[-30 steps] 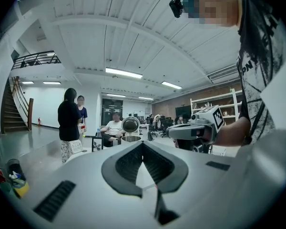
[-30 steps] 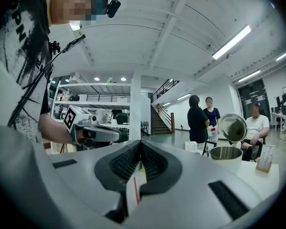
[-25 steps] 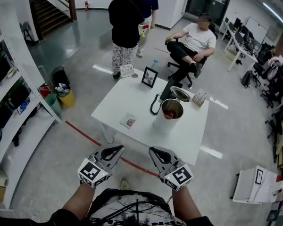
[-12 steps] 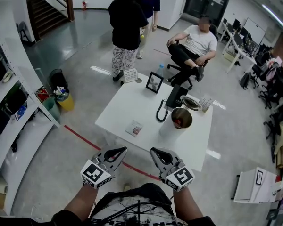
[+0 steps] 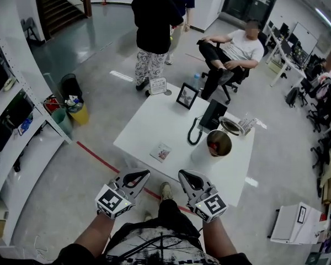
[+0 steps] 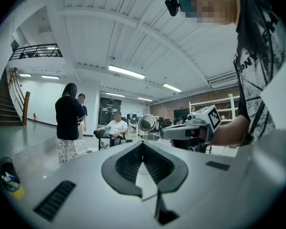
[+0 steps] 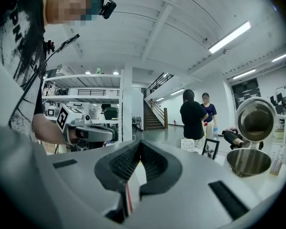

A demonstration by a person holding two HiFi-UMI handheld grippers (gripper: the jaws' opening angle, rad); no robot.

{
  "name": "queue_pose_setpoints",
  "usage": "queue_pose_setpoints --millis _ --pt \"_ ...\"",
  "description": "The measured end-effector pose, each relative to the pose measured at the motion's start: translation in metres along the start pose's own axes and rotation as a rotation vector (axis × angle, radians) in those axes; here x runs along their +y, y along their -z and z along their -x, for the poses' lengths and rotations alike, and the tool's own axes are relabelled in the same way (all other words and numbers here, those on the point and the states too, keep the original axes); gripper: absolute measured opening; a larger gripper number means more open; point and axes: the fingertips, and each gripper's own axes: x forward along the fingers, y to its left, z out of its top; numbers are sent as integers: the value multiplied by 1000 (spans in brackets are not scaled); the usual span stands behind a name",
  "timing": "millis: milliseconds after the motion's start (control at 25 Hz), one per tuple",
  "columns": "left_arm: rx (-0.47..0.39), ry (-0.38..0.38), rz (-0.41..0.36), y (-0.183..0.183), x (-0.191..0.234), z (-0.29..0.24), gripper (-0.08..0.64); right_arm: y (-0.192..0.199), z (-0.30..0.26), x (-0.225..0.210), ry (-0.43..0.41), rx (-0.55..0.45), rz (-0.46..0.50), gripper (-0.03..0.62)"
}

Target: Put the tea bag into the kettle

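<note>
Both claws are pinched shut and empty. The left gripper [image 5: 137, 176] and right gripper [image 5: 188, 176] sit just short of the table [image 5: 154, 120]. The tea bag [image 5: 161, 152] lies flat by the near edge, pretty much dead ahead between them, with the open kettle [image 5: 218, 143] to its right, so either hand looks about equally close.

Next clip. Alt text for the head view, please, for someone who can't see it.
The left gripper and right gripper, both shut and empty, are held short of a white table bearing an open kettle, its lid and a tea bag. Three people are beyond it.
</note>
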Motion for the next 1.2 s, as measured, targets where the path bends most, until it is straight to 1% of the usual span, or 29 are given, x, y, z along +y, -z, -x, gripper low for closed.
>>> queue_pose_setpoints --millis 200,520,600,720,880,920,1000,1080,1200 --pt "14 -26 -26 3 15 -14 9 8 -20 -19 -27 34 33 11" --pt "31 -76 3 7 51 -41 8 27 -61 -52 -88 102 41 11" --pt "33 -86 12 10 59 -47 8 34 -71 -59 -102 132 31 11" --pt "37 -98 26 14 68 -54 8 51 -85 -70 -119 190 -7 12" --pt "55 -112 67 26 75 -59 9 77 -103 -81 -124 264 -30 15" --pt "61 -113 77 29 76 -60 9 84 -107 -83 -129 285 -33 28" --pt "70 -115 93 34 76 -62 9 97 -117 -85 -142 330 -39 99" --pt "76 -120 108 37 77 -63 9 112 -127 -86 -149 373 -42 134" --pt "95 -143 136 41 80 -63 8 141 -139 -87 -163 458 -9 196"
